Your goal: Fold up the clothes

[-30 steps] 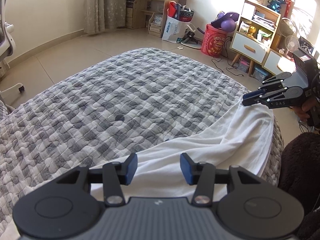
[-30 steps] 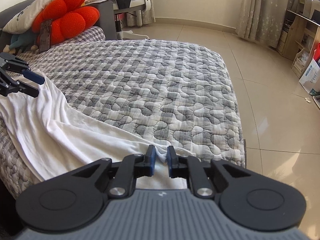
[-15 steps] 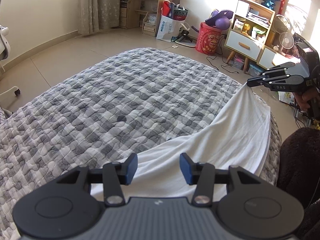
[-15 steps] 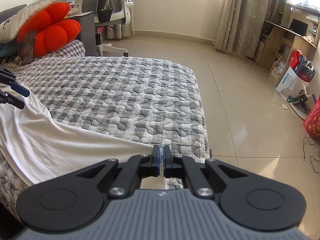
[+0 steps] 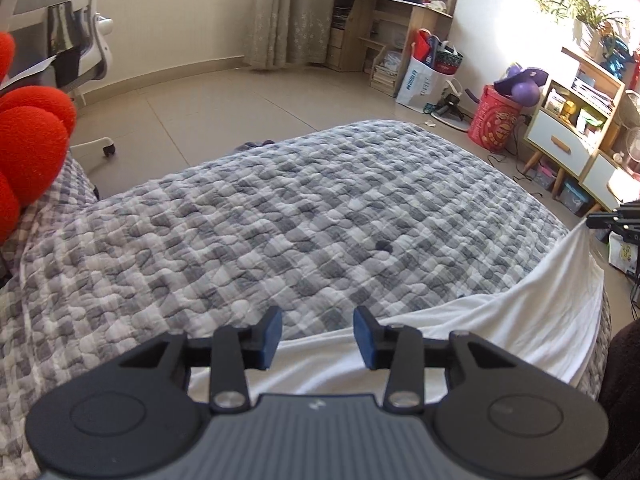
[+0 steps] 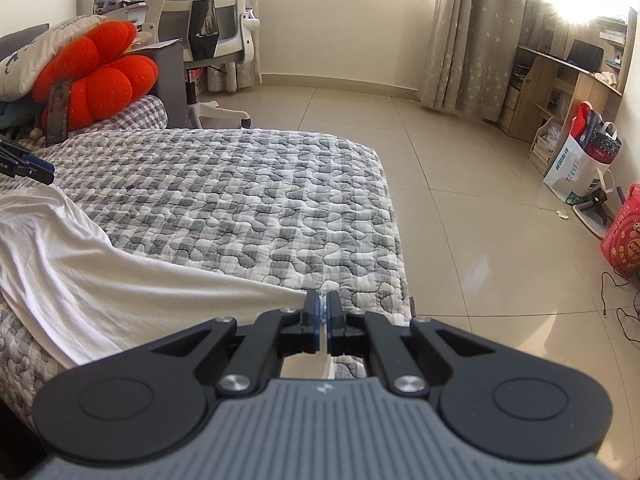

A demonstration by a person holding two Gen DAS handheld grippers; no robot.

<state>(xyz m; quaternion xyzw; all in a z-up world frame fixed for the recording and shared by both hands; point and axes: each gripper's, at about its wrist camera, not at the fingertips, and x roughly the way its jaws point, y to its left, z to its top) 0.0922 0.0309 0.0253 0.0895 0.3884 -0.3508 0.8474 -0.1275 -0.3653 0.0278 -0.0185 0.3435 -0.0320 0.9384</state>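
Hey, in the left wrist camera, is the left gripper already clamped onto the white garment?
No: the left gripper has its blue pads apart and closing, with the white garment lying below them, not pinched.

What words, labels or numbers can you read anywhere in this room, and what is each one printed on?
"RRY": partial, on the dark bag tucked in the white shopping bag; the rest is hidden.
White shopping bag: blue print, too blurred to read.
White pillow: dark lettering, too small to read.
Red bucket: printed design, too blurred to read.
Nothing else is legible.
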